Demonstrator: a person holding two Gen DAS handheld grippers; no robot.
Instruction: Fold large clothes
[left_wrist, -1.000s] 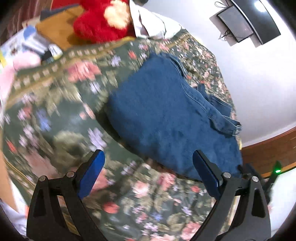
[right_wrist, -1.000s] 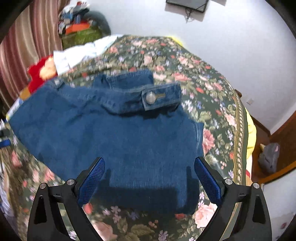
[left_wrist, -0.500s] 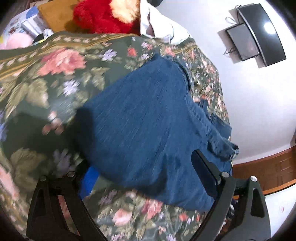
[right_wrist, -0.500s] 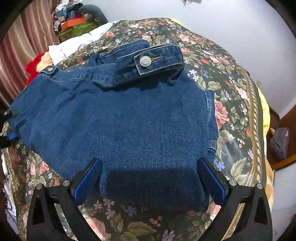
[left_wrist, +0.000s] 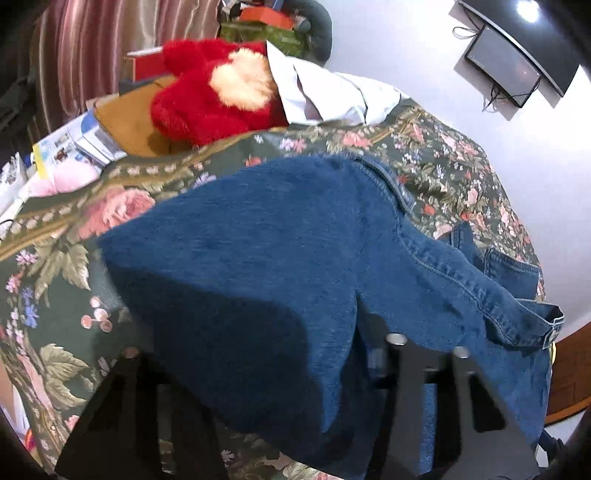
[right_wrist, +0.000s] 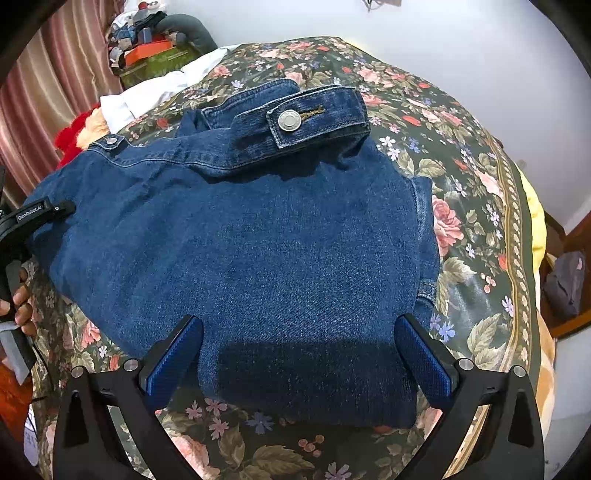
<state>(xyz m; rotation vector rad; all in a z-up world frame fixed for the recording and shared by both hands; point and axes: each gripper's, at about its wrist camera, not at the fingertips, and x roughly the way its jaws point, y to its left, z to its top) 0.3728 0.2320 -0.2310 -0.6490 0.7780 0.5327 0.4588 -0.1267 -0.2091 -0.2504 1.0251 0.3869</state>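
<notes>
Right gripper (right_wrist: 295, 360): blue-padded fingers (right_wrist: 424, 360) spread wide, straddling the near folded edge of one dark blue denim jacket (right_wrist: 258, 240). Left gripper (left_wrist: 258, 369): fingertips buried under denim, spread or clamped cannot be told. Jacket folded into a thick rectangle on the dark green floral bedspread (right_wrist: 461, 177); buttoned cuff (right_wrist: 314, 118) on its far side. Two metal buttons visible. One red plush toy (left_wrist: 207, 99) far left.

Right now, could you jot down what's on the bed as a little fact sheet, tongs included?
Garment: denim jacket, folded, lying on the bed
Surface: floral bedspread
Left tongs: at the jacket's edge, denim draped over the tips; grip unclear
Right tongs: open, straddling the jacket's near edge
Button: metal snap on the cuff, facing up
Beyond the jacket: red plush toy, white cloth
</notes>
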